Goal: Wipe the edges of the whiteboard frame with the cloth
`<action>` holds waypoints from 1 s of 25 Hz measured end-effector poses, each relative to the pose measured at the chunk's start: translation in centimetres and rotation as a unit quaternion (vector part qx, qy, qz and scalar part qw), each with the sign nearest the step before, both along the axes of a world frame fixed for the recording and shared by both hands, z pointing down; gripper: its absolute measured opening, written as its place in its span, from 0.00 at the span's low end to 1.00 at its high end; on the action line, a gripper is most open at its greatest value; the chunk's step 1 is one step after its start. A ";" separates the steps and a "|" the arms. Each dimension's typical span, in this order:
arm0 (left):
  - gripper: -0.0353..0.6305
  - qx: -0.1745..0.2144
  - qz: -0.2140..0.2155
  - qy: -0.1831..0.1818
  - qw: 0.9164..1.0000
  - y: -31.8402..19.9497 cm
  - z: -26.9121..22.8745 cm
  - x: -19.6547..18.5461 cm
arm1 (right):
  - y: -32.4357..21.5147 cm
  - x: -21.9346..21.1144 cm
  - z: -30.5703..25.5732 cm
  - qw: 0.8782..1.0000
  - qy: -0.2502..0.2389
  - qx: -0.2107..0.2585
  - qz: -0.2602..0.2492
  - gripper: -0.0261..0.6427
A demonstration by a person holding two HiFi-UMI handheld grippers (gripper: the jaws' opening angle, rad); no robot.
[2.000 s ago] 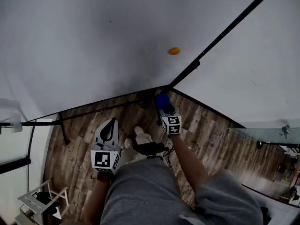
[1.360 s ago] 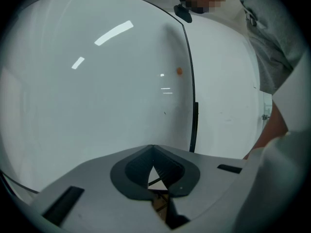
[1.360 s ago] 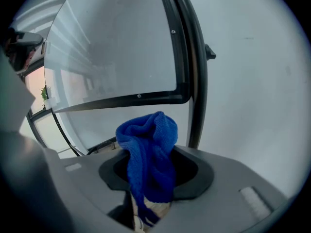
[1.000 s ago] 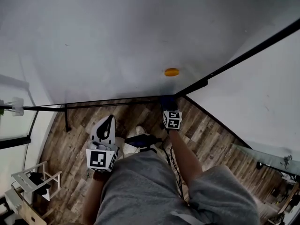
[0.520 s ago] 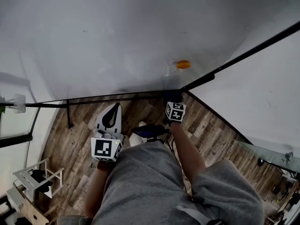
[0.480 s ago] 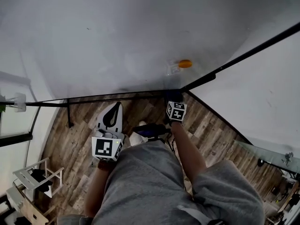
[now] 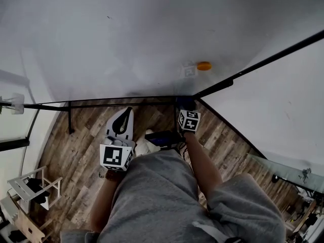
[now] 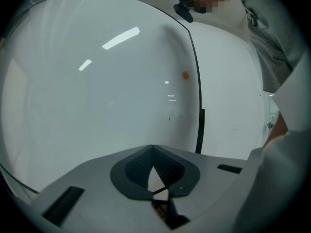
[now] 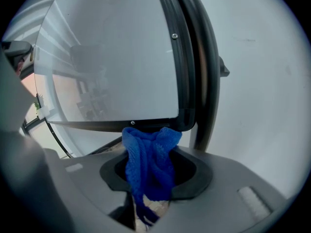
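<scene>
The whiteboard (image 7: pixel 126 39) fills the upper head view, bounded by a thin black frame (image 7: pixel 101 104). My right gripper (image 7: pixel 186 106) is shut on a blue cloth (image 9: pixel 148 161), whose bunched top touches the frame's lower right corner (image 9: pixel 187 120). In the head view the cloth (image 7: pixel 185 103) shows as a dark blue patch at that corner. My left gripper (image 7: pixel 125 115) hangs lower and to the left, below the bottom rail, apart from the board. Its jaws meet at the tips (image 8: pixel 153 148) with nothing between them. An orange magnet (image 7: pixel 203 66) sticks to the board near its right edge.
A wood-plank floor (image 7: pixel 81 151) lies under the board, with the person's grey shorts (image 7: pixel 157 196) and shoes (image 7: pixel 147 145) below. A board stand leg (image 7: pixel 69 119) drops at the left. A white rack (image 7: pixel 30 186) stands at the bottom left. A white wall (image 7: pixel 273 100) lies right of the frame.
Over two seconds the right gripper carried the cloth up to the frame's lower right corner. In the last half second both grippers barely shifted.
</scene>
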State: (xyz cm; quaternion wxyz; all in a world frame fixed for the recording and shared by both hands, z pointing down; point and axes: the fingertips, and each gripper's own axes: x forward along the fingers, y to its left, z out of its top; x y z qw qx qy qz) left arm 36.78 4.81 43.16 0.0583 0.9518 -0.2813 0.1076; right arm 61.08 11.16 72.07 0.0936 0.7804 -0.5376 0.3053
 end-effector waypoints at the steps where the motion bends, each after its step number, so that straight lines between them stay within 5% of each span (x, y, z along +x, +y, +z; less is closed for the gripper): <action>1: 0.07 0.000 -0.002 0.001 1.000 0.0 0.0 -0.1 | 0.0 -0.1 0.0 1.000 0.000 0.000 -0.003 0.28; 25: 0.07 -0.013 -0.030 0.003 0.999 -1.2 0.6 -0.8 | -0.4 -0.1 -0.8 1.000 0.014 0.002 -0.023 0.28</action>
